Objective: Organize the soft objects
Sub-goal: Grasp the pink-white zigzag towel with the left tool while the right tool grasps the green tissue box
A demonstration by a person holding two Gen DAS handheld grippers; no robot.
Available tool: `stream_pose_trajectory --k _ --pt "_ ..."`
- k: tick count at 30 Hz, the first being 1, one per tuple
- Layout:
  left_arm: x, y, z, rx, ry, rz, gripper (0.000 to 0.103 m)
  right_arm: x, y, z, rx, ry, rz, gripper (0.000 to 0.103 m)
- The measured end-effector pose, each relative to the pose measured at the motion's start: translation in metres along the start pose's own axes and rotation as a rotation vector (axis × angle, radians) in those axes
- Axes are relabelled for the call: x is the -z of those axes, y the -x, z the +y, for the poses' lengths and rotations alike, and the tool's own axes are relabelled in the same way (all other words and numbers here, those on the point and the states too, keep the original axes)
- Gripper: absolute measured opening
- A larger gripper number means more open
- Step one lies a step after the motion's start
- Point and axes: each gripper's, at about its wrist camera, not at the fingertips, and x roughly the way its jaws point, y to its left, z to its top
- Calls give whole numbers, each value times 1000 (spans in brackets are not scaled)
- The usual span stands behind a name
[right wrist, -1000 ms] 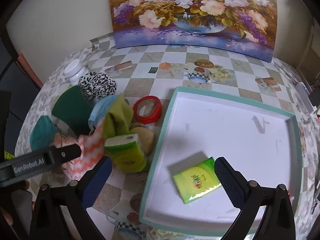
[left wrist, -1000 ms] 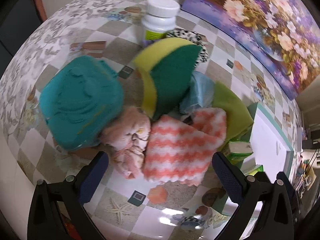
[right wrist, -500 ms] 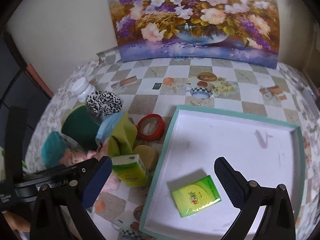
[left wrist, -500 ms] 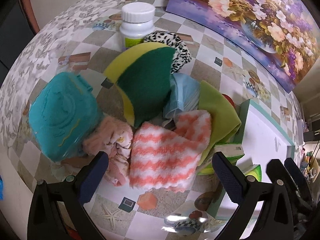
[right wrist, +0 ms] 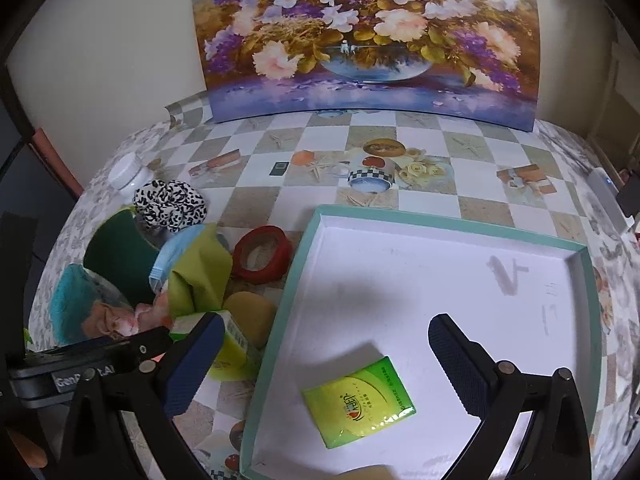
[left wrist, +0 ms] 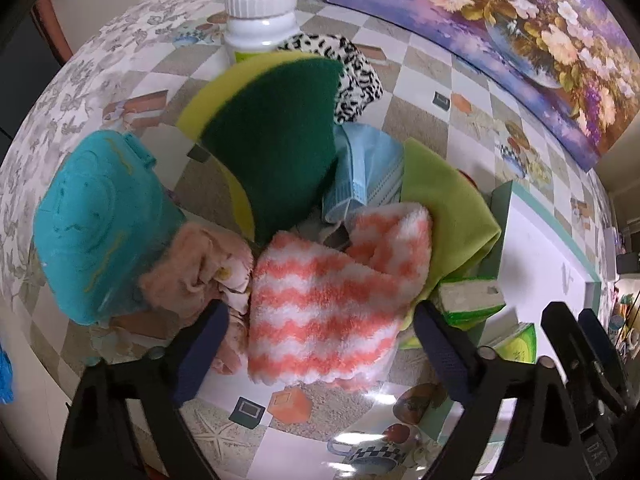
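Observation:
A fluffy coral-and-white striped cloth (left wrist: 328, 300) lies at the near edge of a pile of soft things. My left gripper (left wrist: 320, 344) points down over it and its jaws are closing, with the cloth between the pads and not pinched. In the pile are a teal cloth (left wrist: 96, 224), a pink cloth (left wrist: 196, 268), a green-and-yellow sponge (left wrist: 272, 152), a blue face mask (left wrist: 364, 172) and a lime cloth (left wrist: 444, 208). My right gripper (right wrist: 324, 340) hangs open over the white tray (right wrist: 280, 300), above a green tissue pack (right wrist: 358, 400).
A white bottle (left wrist: 260, 12) and a leopard-print scrunchie (left wrist: 352, 76) stand behind the pile. A red tape roll (right wrist: 262, 254), a tan sponge (right wrist: 248, 312) and a second tissue pack (right wrist: 232, 352) lie between pile and tray. A flower painting (right wrist: 360, 40) leans at the back.
My left gripper has come down closer to the striped cloth and its jaws have narrowed a little. The right gripper has barely moved.

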Motion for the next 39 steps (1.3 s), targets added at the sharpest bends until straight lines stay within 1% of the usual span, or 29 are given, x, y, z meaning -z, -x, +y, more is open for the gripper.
stream_pose_trajectory --k 5,6,7,11,13,14,15,16,19,21,24,28,30,33,34,39 --pt "1 -11 -2 14 -4 26 86 5 -3 2 -19 11 24 103" --pt "0 -12 -2 20 -3 28 81 6 -4 3 -19 16 31 103" --pt "-1 -14 -3 29 -5 30 74 8 -6 4 -18 23 40 103" --pt "-1 -19 -6 37 -16 36 67 12 -11 9 -19 41 62 103" --pt "-2 -21 -5 48 -13 40 57 13 -10 10 -14 46 56 103" --pt "-2 -21 -4 56 -7 43 55 13 -10 11 -12 46 53 103" --pt "-3 -22 -3 64 -3 45 49 13 -10 11 -11 45 52 103" --pt "-3 -22 -2 69 -2 46 41 13 -10 11 -11 45 51 103" --pt "-4 -20 -2 81 0 39 27 13 -9 12 -5 49 44 103" --pt "-5 -18 0 87 3 32 23 13 -8 15 -4 60 44 103" --pt "-6 -15 1 96 18 27 21 14 -8 20 -7 82 43 103" --pt "-6 -8 12 105 54 23 20 16 -8 28 -28 106 32 102" --pt "-9 -2 19 107 70 18 20 16 -7 34 -47 124 28 96" --pt "-7 3 26 110 97 13 20 18 -8 46 -70 166 26 91" --pt "-7 3 29 113 104 13 20 18 -9 50 -75 177 27 90" --pt "-5 7 38 113 133 12 20 22 -15 68 -83 238 39 79"
